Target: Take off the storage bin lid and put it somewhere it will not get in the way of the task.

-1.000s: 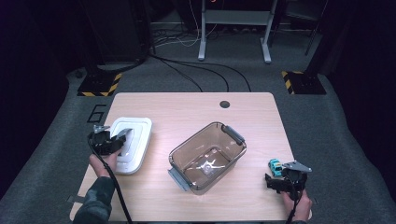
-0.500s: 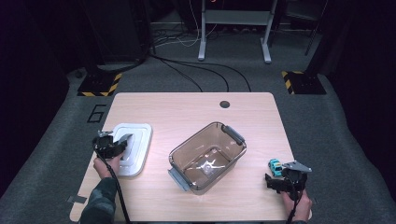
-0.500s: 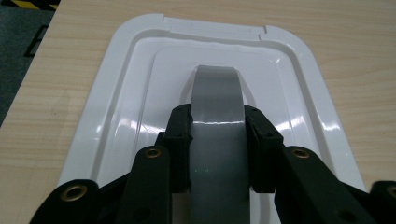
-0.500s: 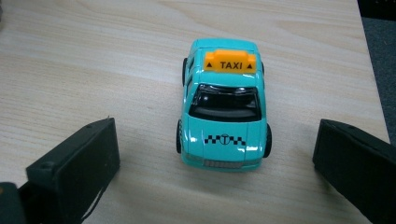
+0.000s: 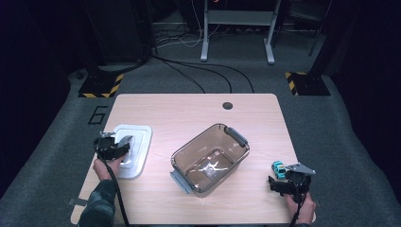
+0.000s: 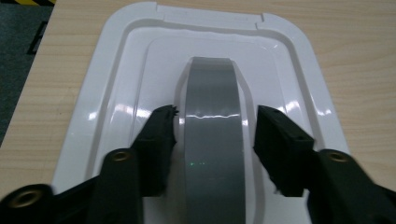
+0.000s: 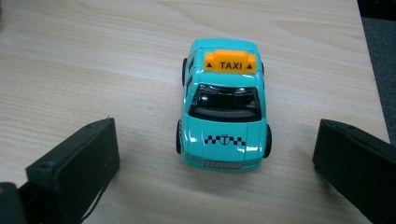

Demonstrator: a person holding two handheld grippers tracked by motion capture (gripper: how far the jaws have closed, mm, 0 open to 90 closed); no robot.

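One clear storage container (image 5: 211, 158) sits mid-surface; its white lid (image 6: 140, 93) lies flat at left, where the left gripper (image 6: 212, 135) has just spread its jaws off the grey handle (image 6: 212, 140): lid released. The right gripper (image 7: 215, 163), jaws wide, faces the toy taxi (image 7: 223, 107).

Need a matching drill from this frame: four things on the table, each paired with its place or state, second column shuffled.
Things:
1. white lid
2. clear container
3. toy taxi
4. left hand-held gripper

Places or states:
A. teal, with an orange roof sign, on the wood in front of the right hand-held gripper
B. mid-table, open on top, grey latches at its ends
C. flat near the table's left edge, grey handle up
D. jaws astride the grey handle, just opened, not clamped

Pairs: 1-C, 2-B, 3-A, 4-D
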